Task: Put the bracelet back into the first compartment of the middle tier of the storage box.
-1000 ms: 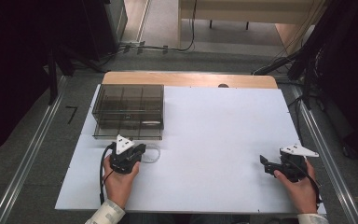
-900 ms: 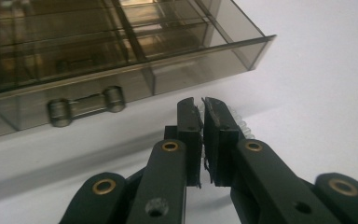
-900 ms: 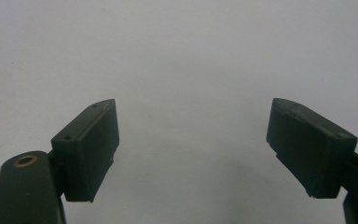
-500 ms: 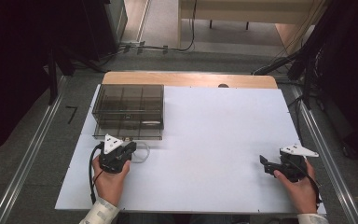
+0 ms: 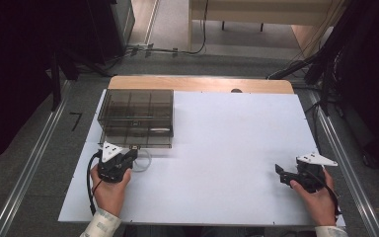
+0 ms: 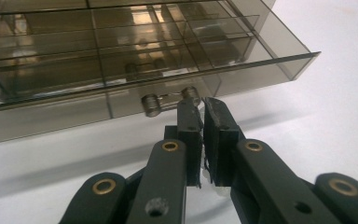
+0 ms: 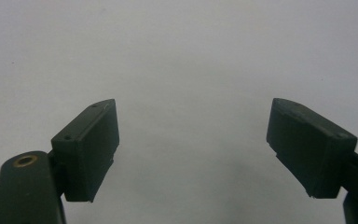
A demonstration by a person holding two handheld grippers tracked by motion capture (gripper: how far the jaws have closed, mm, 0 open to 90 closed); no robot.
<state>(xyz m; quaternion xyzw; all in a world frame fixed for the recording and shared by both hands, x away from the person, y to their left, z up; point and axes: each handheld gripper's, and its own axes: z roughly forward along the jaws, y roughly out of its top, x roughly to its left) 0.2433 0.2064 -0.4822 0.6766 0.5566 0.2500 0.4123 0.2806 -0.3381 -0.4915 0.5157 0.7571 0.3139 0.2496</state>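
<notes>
A smoky clear plastic compartment box (image 5: 135, 118) lies with its lid down at the back left of the white board (image 5: 227, 143). My left gripper (image 5: 130, 154) is just in front of its near edge, jaws shut with nothing plainly held. In the left gripper view the fingertips (image 6: 199, 103) sit right at the box's (image 6: 121, 60) small front latch (image 6: 168, 100); I cannot tell whether they touch it. A thin clear loop (image 5: 142, 160) lies on the board beside that gripper. My right gripper (image 5: 281, 175) rests at the front right, open over bare white board (image 7: 192, 105).
The white board covers a wooden table whose far edge (image 5: 202, 84) shows behind it. Metal rails (image 5: 29, 168) run along the floor on both sides, and cables (image 5: 177, 49) lie on the floor beyond the table.
My left hand and gripper have slid to the left along the front of the box. The right gripper has stayed in place.
</notes>
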